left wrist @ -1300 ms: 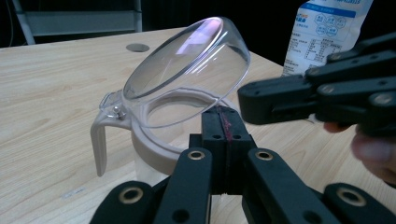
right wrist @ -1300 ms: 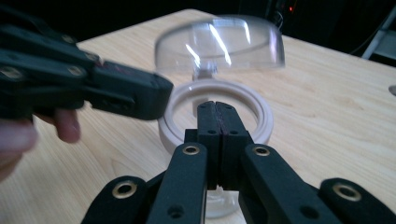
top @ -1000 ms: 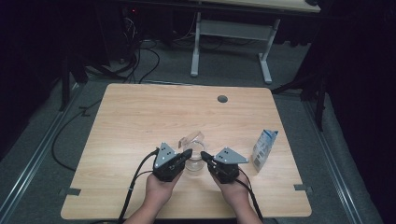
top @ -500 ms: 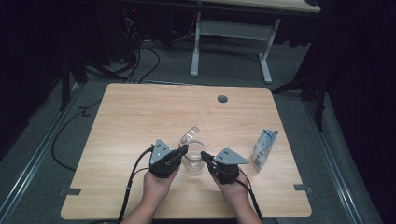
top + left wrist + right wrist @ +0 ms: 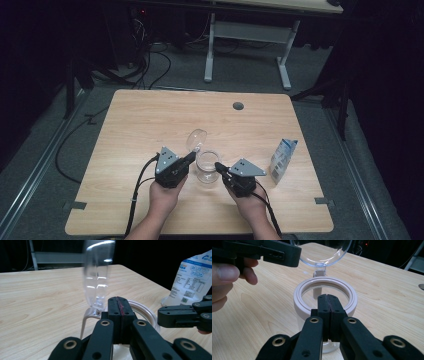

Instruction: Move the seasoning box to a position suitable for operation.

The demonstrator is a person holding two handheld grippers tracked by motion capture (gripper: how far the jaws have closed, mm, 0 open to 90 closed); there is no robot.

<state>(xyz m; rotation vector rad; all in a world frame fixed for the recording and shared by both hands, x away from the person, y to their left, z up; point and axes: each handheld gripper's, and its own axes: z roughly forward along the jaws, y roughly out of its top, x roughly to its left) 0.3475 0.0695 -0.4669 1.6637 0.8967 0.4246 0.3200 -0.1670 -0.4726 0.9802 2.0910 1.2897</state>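
Clear jar (image 5: 207,166) with hinged lid (image 5: 196,140) tipped open sits front-centre on table (image 5: 140,120), between left gripper (image 5: 189,159) and right gripper (image 5: 219,167). Both fingers clenched, empty, at jar rim. Risk: sideways nudge tips light jar; lid drops shut.

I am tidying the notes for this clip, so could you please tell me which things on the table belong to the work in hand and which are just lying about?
In the job:
- clear jar, hinged lid standing open
- left gripper, shut, at the lid
- right gripper, shut, at the jar's rim

Lying about:
- blue-and-white pouch, standing apart at the right
- table with its round cable hole
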